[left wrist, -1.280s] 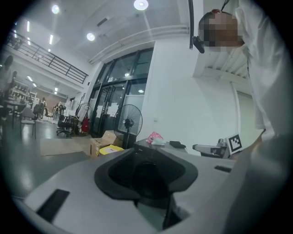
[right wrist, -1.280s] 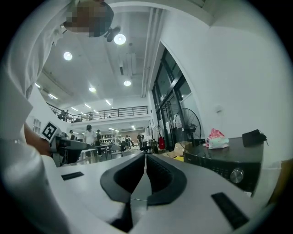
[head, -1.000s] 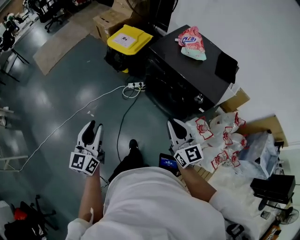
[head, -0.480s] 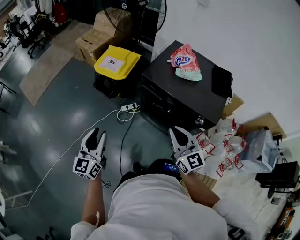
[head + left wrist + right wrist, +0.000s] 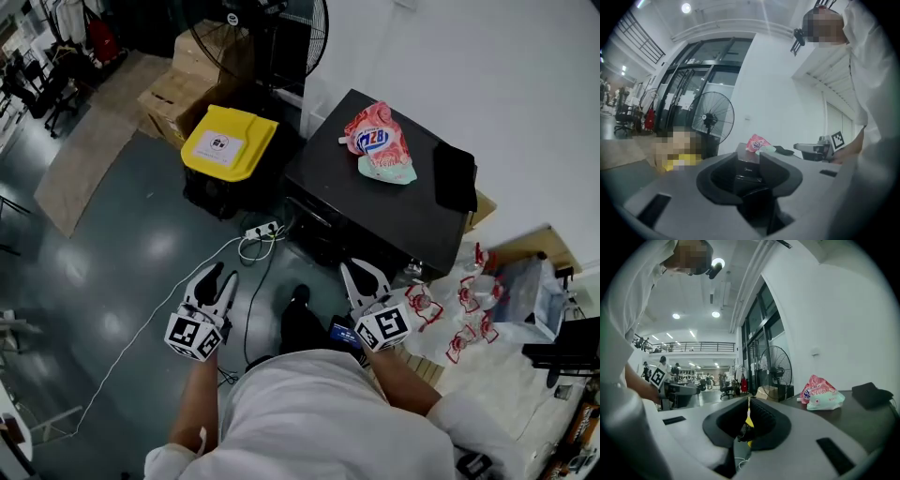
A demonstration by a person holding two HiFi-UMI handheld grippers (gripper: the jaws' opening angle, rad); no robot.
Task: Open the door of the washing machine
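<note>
The black washing machine [image 5: 375, 202] stands against the white wall, seen from above, with its front [image 5: 328, 239] in shadow, so I cannot make out the door. A pink detergent bag [image 5: 377, 141] and a black pouch [image 5: 455, 176] lie on its top. My left gripper [image 5: 217, 277] hovers over the floor left of the machine, open and empty; in the left gripper view the machine [image 5: 747, 171] shows between the jaws of the left gripper [image 5: 750, 154]. My right gripper [image 5: 361, 267] is just short of the machine's front. In its own view the right gripper [image 5: 749, 401] is shut to a thin slit, holding nothing.
A yellow-lidded bin [image 5: 230, 142] sits left of the machine, with cardboard boxes [image 5: 183, 89] and a standing fan [image 5: 281, 28] behind it. A power strip [image 5: 261, 229] and white cable lie on the floor. Plastic bags with red print [image 5: 459, 319] pile up at the right.
The person has stepped toward the washing machine, so it sits closer under both grippers. Both grippers moved forward with the body. The jaws stand as before.
</note>
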